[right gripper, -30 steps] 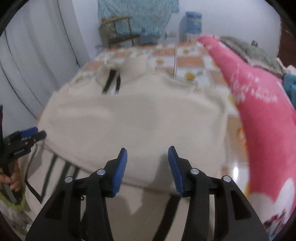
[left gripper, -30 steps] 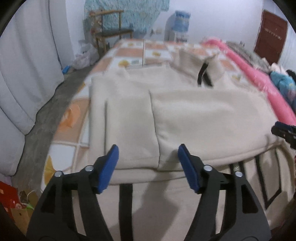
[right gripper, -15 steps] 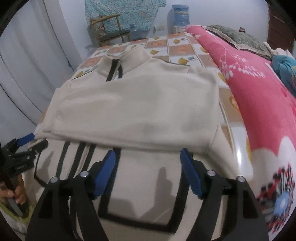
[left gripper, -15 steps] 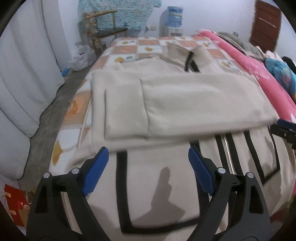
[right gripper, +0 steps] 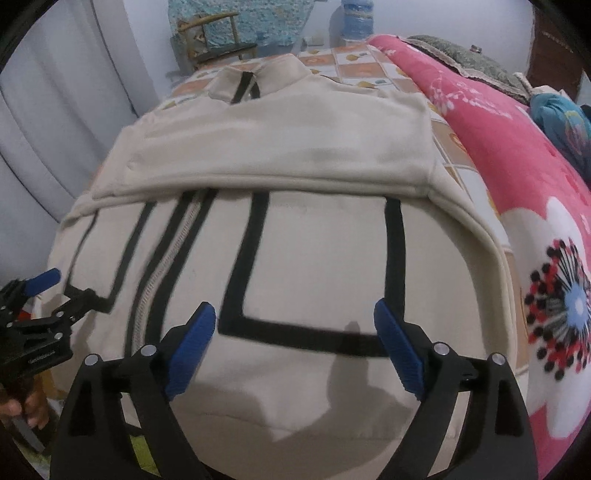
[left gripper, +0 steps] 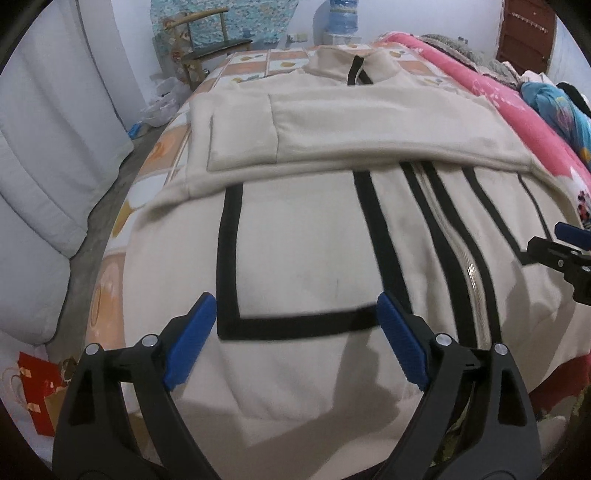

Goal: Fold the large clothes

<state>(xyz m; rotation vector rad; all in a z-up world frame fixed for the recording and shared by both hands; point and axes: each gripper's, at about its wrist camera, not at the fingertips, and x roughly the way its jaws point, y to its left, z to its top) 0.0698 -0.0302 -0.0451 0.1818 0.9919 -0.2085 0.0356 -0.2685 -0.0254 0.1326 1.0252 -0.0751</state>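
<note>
A cream zip jacket [left gripper: 314,240] with black stripes lies flat on the bed, collar far from me, both sleeves folded across the chest. It also shows in the right wrist view [right gripper: 314,258]. My left gripper [left gripper: 295,339] is open and empty above the jacket's lower left part near the hem. My right gripper [right gripper: 295,339] is open and empty above the lower right part. Each gripper shows at the edge of the other's view: the right one [left gripper: 565,251] and the left one [right gripper: 40,306].
A pink flowered blanket [right gripper: 535,221] runs along the bed's right side. The orange and white checked sheet [left gripper: 162,155] shows at the left. White curtains [left gripper: 48,147], a wooden chair [left gripper: 207,40] and a water dispenser [left gripper: 343,18] stand beyond the bed. A red bag [left gripper: 40,391] lies on the floor.
Both grippers have pulled back from the folded sleeves toward the hem and opened wider. The striped lower part of the jacket has come into view.
</note>
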